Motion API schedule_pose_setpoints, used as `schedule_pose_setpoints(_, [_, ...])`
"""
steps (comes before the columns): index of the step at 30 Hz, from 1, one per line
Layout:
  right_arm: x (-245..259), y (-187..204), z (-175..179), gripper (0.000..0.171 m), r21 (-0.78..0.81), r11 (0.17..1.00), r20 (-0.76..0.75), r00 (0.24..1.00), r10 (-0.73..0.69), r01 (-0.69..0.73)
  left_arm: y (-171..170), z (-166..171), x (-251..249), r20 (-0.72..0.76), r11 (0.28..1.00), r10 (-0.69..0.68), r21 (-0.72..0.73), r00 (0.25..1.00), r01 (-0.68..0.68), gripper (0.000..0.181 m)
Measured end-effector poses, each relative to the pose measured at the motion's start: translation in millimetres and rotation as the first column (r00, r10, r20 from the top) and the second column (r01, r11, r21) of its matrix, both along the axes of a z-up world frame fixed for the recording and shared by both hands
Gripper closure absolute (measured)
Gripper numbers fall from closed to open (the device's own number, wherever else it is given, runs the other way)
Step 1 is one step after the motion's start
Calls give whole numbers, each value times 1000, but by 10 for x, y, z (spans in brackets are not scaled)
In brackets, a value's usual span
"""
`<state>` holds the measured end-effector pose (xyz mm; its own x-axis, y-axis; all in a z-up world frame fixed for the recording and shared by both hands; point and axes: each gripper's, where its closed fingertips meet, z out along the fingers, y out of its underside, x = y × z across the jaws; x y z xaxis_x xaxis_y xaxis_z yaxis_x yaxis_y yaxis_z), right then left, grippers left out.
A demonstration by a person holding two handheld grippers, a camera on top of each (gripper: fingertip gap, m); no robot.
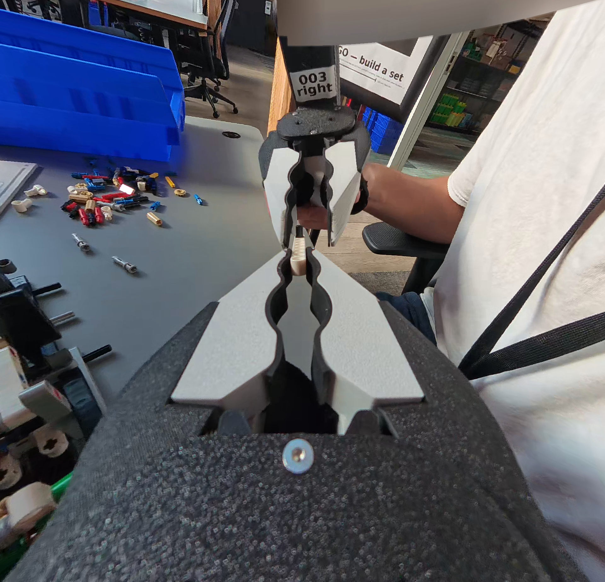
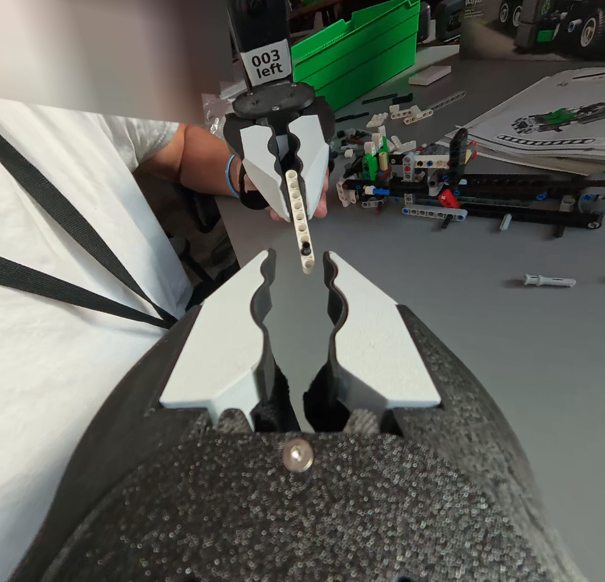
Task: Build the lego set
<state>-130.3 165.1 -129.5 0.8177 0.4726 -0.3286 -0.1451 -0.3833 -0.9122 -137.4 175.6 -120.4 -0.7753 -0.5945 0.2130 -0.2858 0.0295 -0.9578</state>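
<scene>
My left gripper (image 1: 298, 254) is shut on a long white beam with a row of holes (image 1: 298, 262), held above the grey table's front edge. In the right wrist view the beam (image 2: 298, 203) points toward the camera out of the left gripper (image 2: 298, 217). A short black pin (image 2: 306, 247) sits in a hole near the beam's free end; it also shows in the left wrist view (image 1: 298, 231). My right gripper (image 2: 299, 255) is open and empty, its tips on either side of the beam's free end without touching it. It faces the left gripper in the left wrist view (image 1: 307, 242).
The partly built black model (image 2: 458, 186) lies on the table (image 2: 425, 304), with loose white parts, a booklet (image 2: 540, 131) and a green bin (image 2: 360, 49) behind it. Blue bins (image 1: 82, 85), a pile of small pins (image 1: 108, 193) and grey pins (image 1: 124, 264) lie farther off. The person's white shirt (image 1: 523, 271) is close. My left and right fingertips are right by each other.
</scene>
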Motion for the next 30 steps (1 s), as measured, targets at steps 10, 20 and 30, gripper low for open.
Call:
schedule_pose_setpoints(10, [-48, -8, -154, 146, -33, 998, -86, 995, 56, -59, 41, -83, 35, -42, 1000, 2, 30, 999, 0, 175])
schedule_pose_setpoints(20, [391, -25, -359, 166, -121, 900, 287, 883, -372, 418, 202, -69, 101, -24, 996, 78, 35, 997, -77, 175])
schedule_pose_setpoints(30, [330, 70, -736, 157, -220, 778, 484, 758, -437, 589, 261, -49, 143, -19, 993, 119, 21, 993, -119, 175])
